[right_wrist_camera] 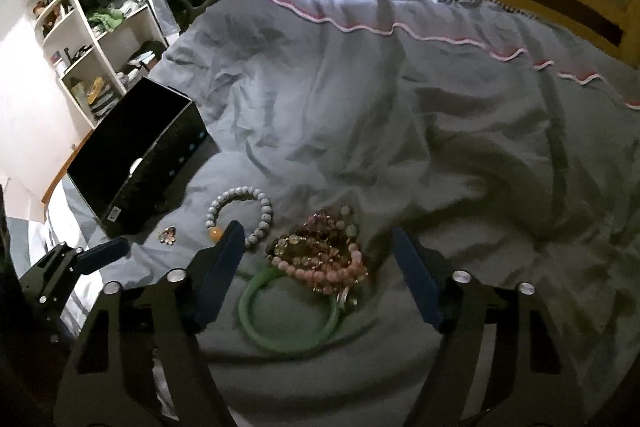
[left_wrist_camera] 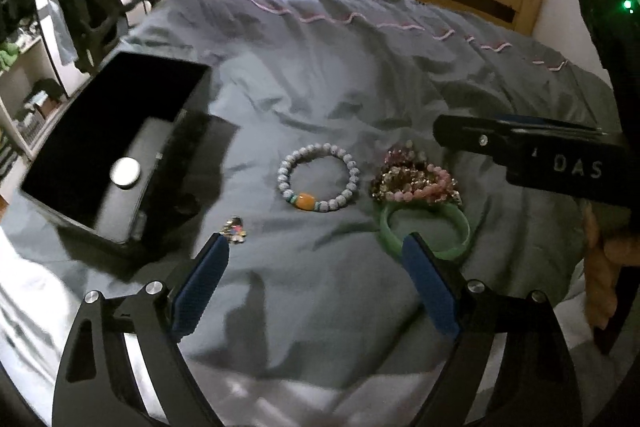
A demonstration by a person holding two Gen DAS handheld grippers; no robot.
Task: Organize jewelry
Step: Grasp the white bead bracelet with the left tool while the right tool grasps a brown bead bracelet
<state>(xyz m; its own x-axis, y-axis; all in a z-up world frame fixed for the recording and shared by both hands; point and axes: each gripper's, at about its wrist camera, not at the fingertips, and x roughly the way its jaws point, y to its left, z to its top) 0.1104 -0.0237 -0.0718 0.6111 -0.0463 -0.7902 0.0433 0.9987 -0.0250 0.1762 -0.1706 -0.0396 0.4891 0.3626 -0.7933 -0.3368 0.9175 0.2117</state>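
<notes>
From the left wrist, the left tongs (left_wrist_camera: 316, 247) gaped empty over the grey quilt (left_wrist_camera: 320, 75) short of the rigid, slippery white beaded bracelet with an amber bead (left_wrist_camera: 318, 177), while from the right wrist the right tongs (right_wrist_camera: 316, 233) straddled, jaws apart, the smooth green jade-like bangle (right_wrist_camera: 289, 311), best pinched across its rim.

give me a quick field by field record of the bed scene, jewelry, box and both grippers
surface: wrinkled grey duvet on a wooden-framed bed
container: open black rectangular box, left of the jewelry
box contents: round silver disc
bracelet 1: white beaded bracelet with an amber bead, lying flat, alone
bracelet 2: pale green jade-like bangle, partly under the pile
pile: heap of pink and gold beaded bracelets
small item: colourful charm near the box
left gripper: open, empty
right gripper: open, empty, over the pile
</notes>
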